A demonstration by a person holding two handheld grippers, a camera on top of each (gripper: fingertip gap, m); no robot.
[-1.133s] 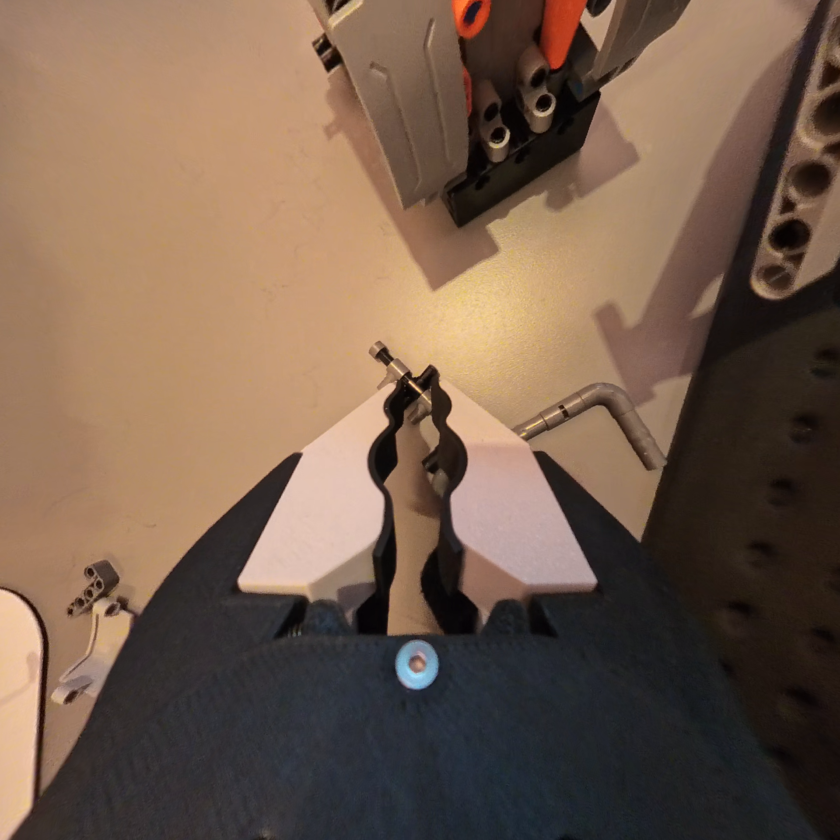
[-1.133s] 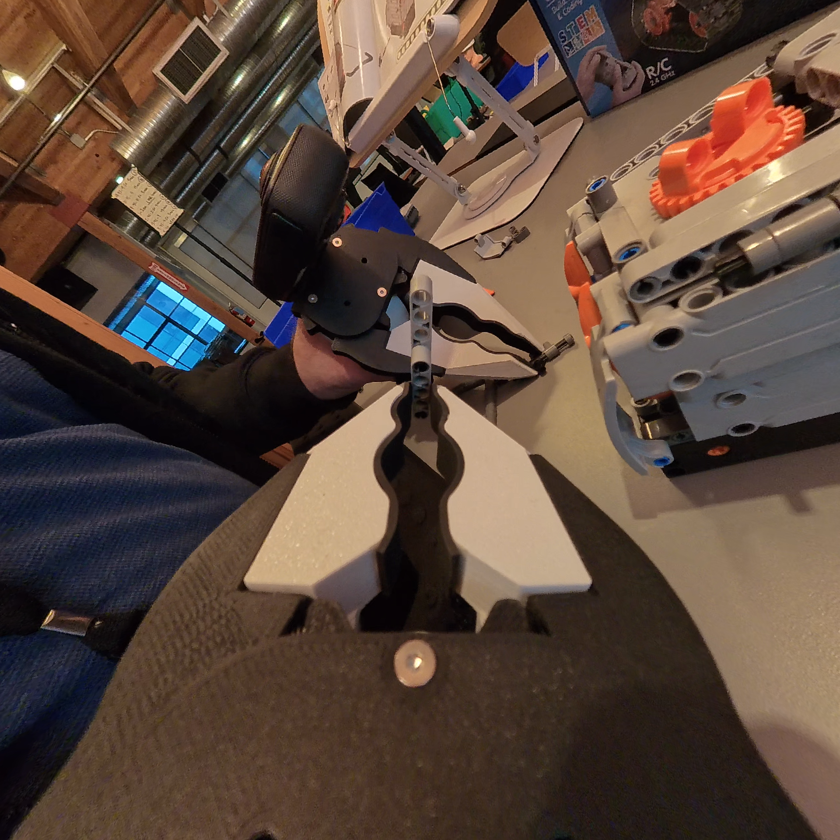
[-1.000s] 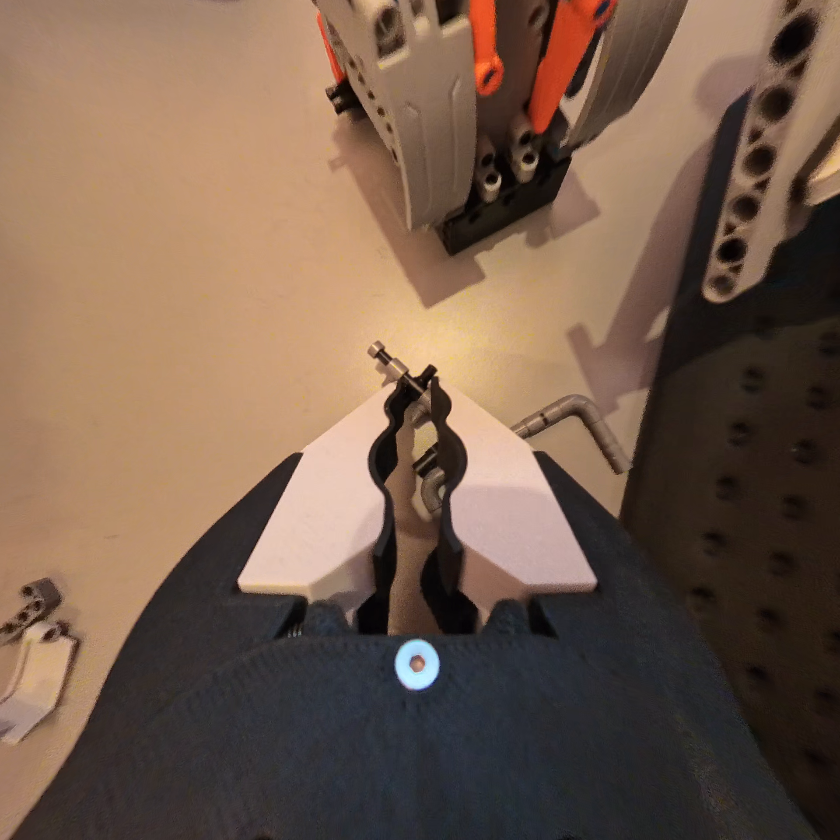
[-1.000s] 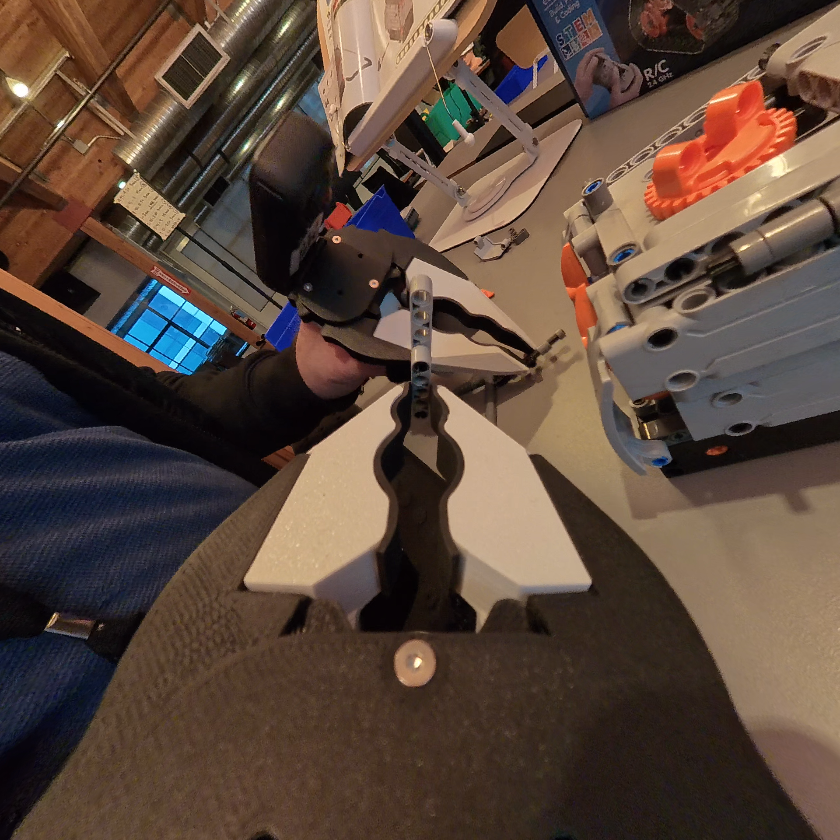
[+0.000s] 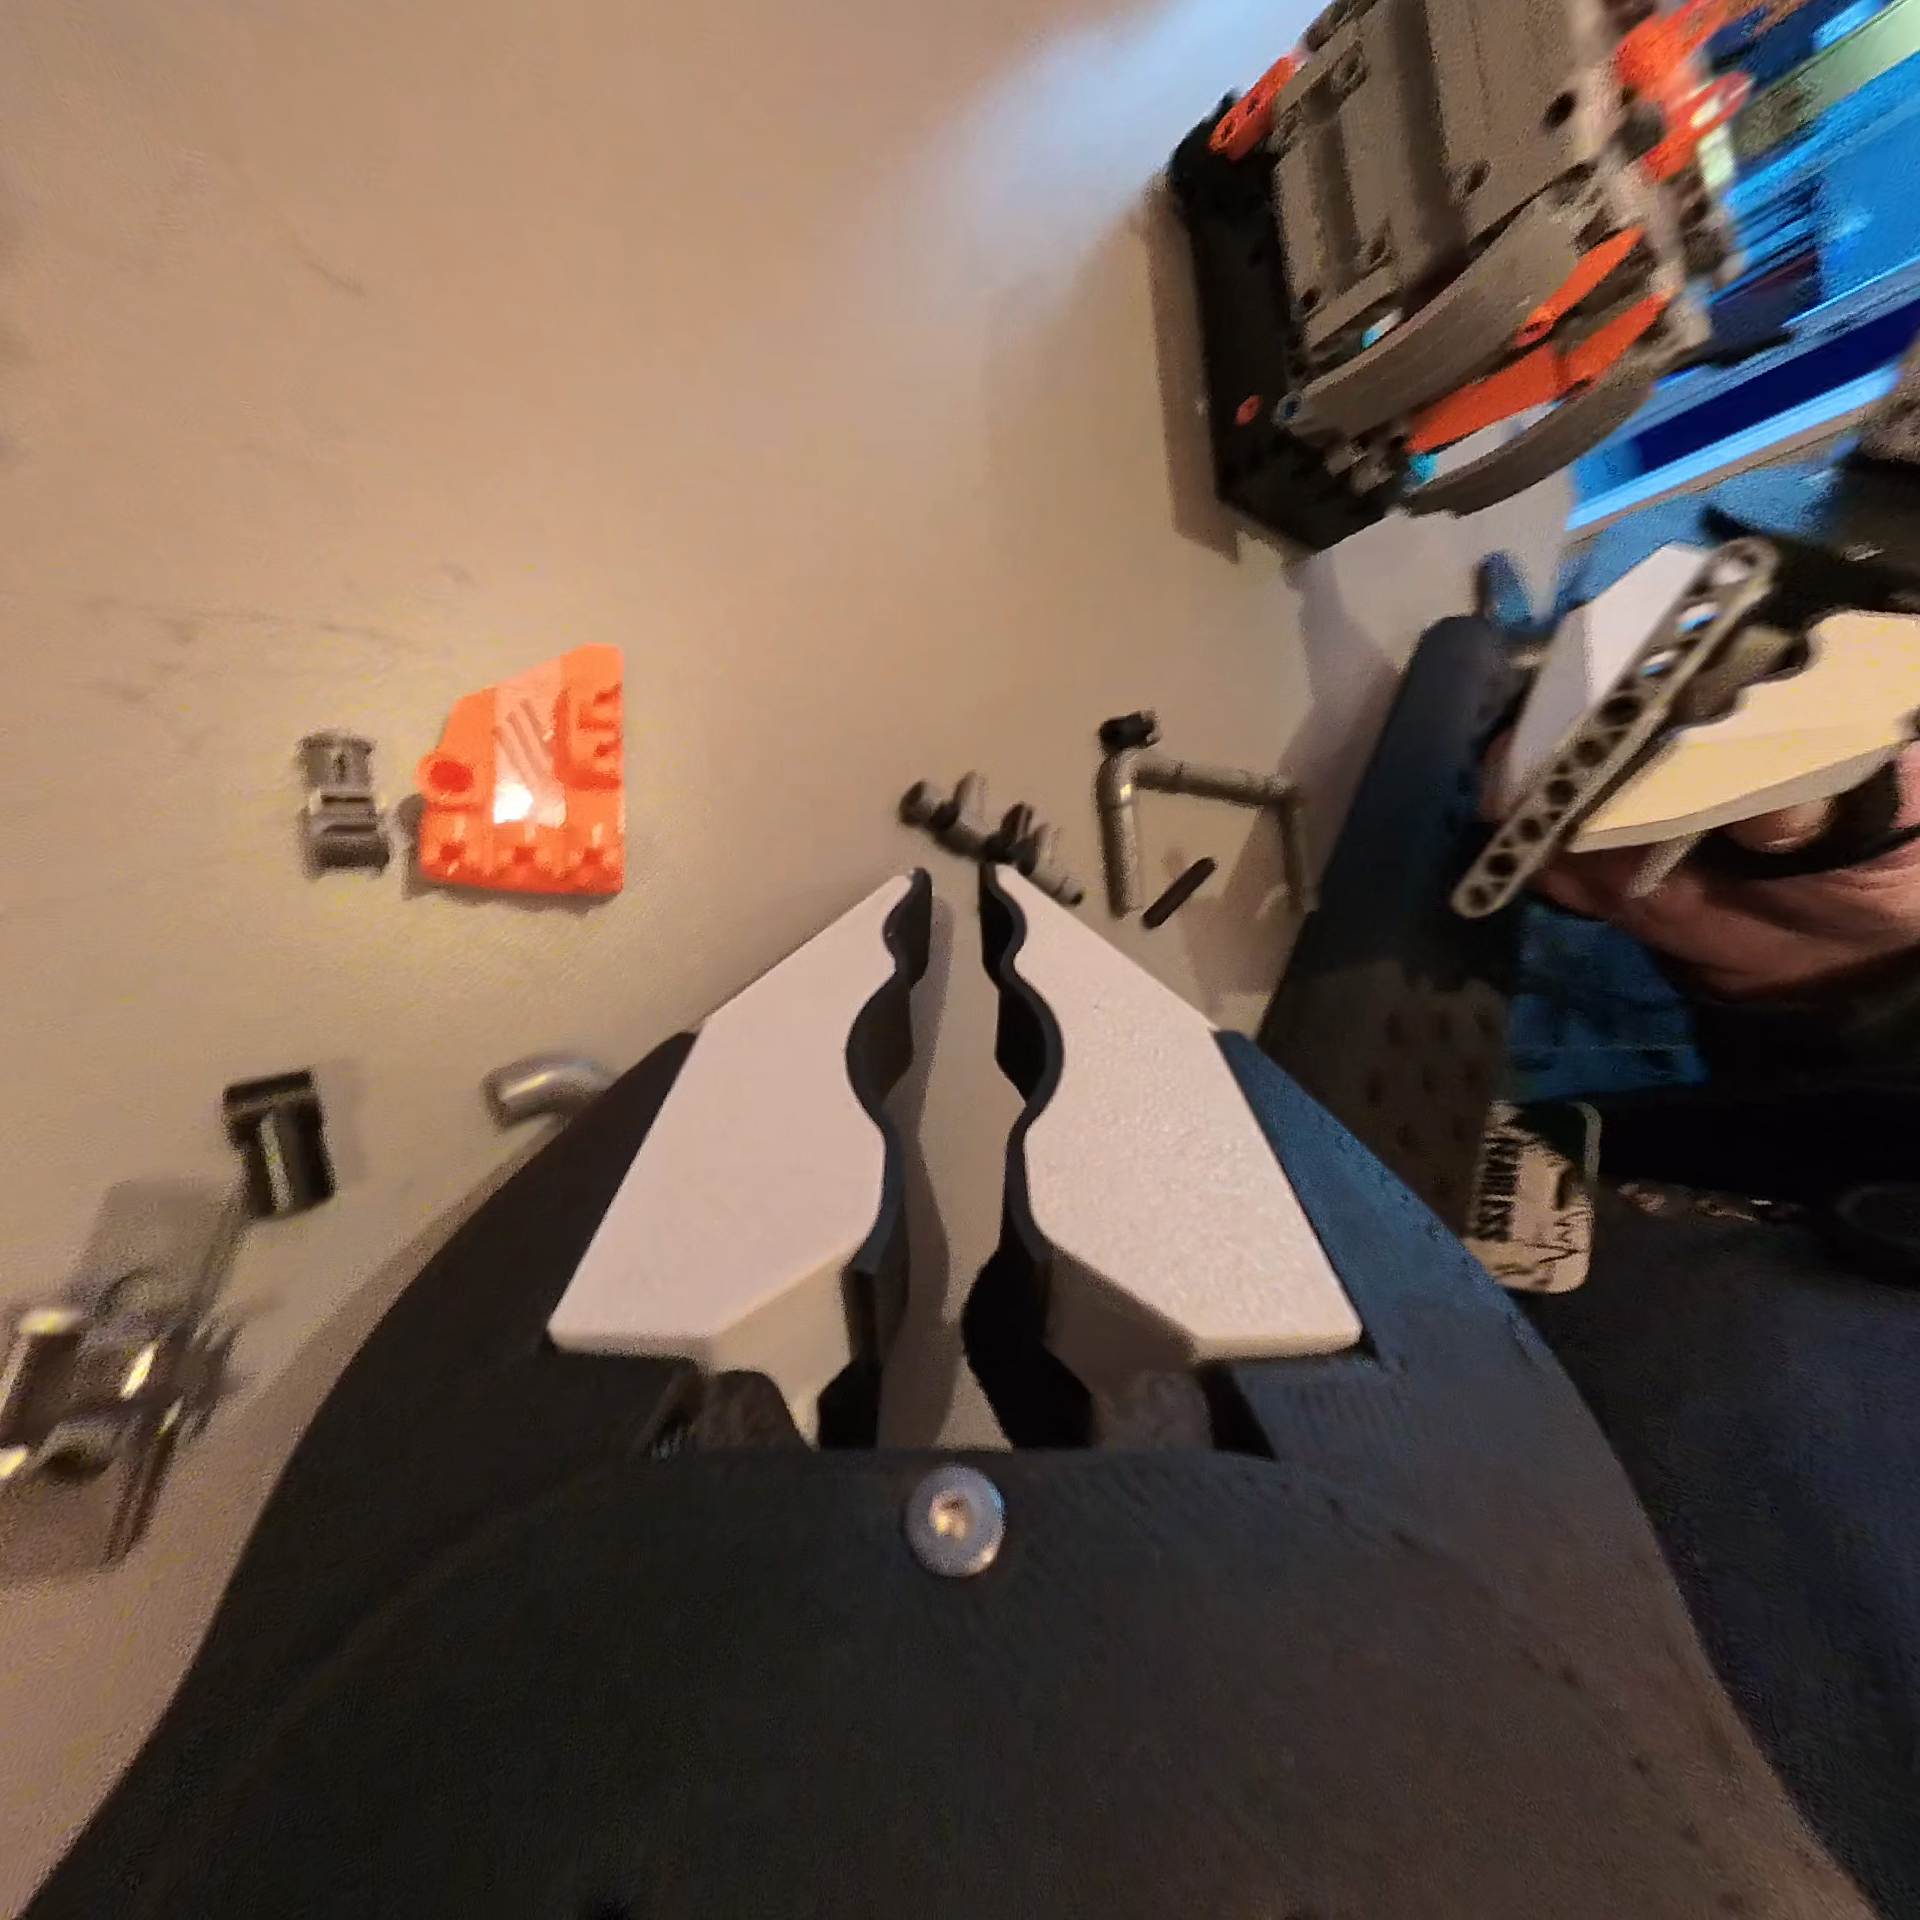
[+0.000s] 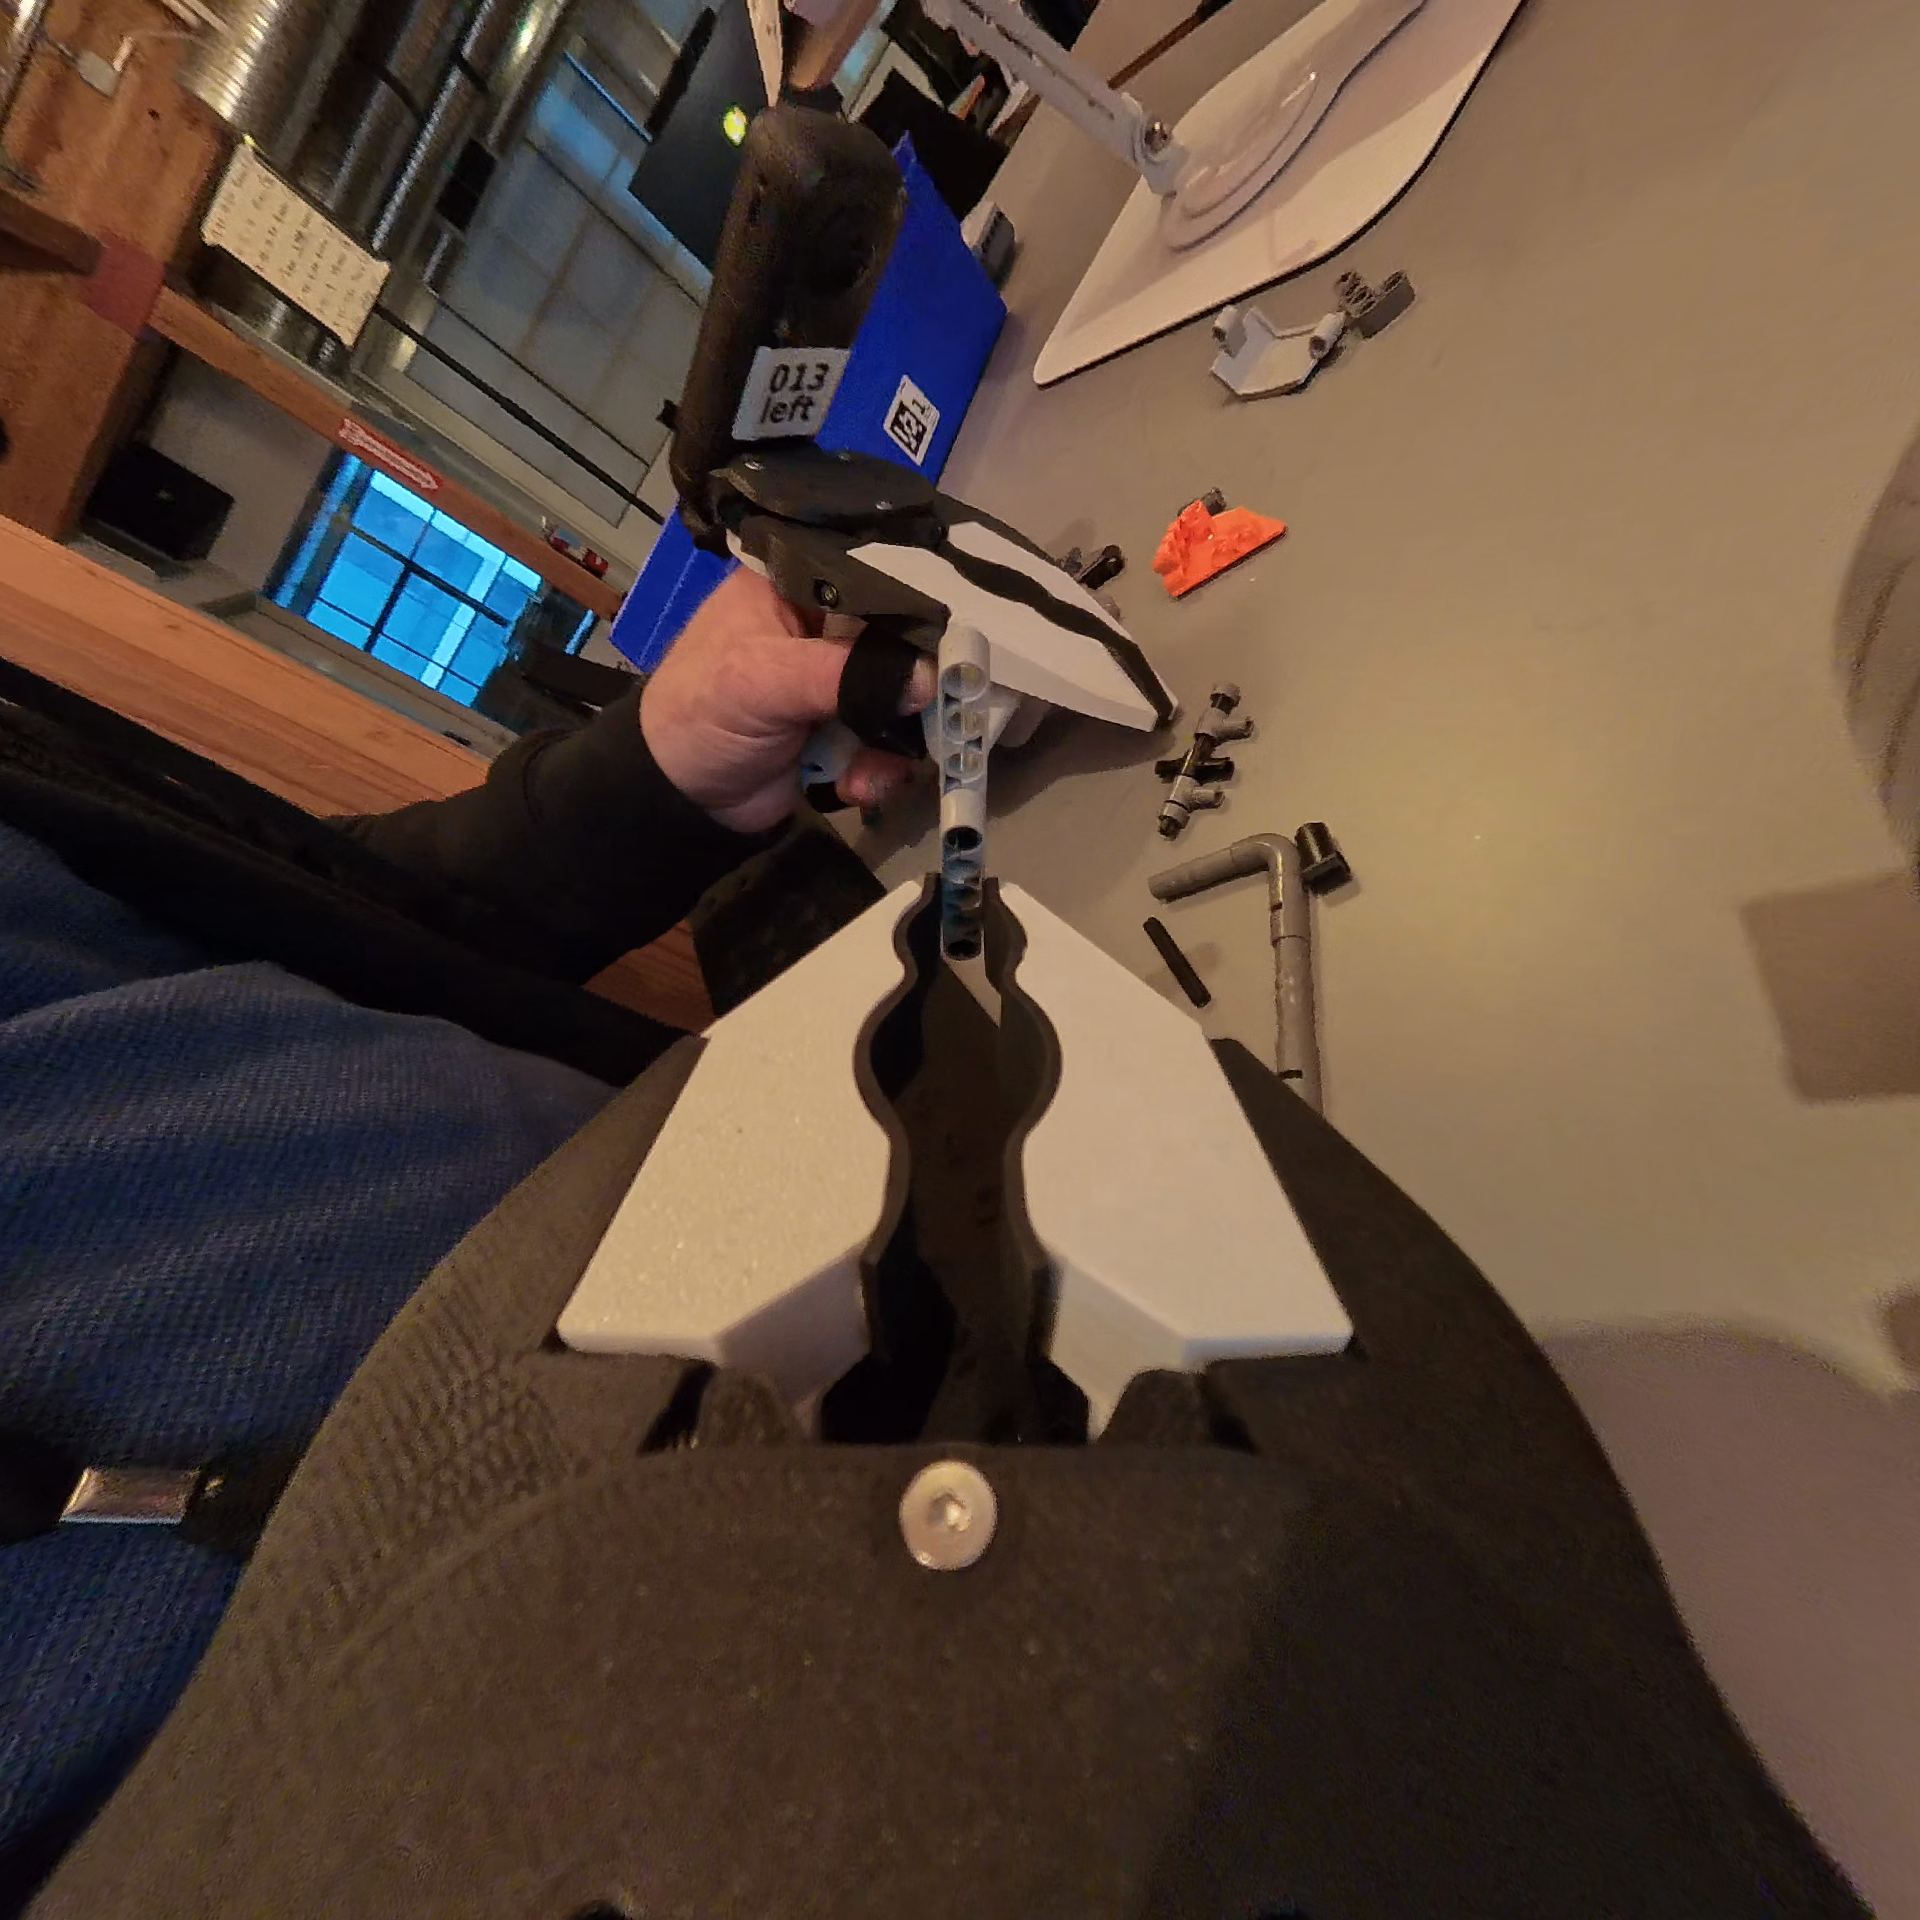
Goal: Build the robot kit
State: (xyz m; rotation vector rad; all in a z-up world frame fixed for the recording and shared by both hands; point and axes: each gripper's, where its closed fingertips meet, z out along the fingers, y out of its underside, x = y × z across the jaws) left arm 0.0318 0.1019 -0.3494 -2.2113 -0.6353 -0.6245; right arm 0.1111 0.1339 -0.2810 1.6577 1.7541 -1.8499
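Spanning both views, a pale grey tabletop (image 6: 1558, 727) carries scattered building-toy parts; windows and ductwork show behind. Right gripper (image 6: 961, 894) is clamped on a grey holed beam (image 6: 961, 748), standing upright from its tips. Left gripper (image 5: 954, 883), fingers slightly apart and empty, hovers just beside small dark pins (image 5: 977, 826).

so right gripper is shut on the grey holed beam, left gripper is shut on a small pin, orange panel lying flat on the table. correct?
Not quite: the left gripper holds nothing. In the left wrist view its jaws stand slightly apart with bare table showing between them; the small dark pins lie just beyond its tips. The rest holds: the right gripper is shut on the grey holed beam, and the orange panel lies flat on the table.
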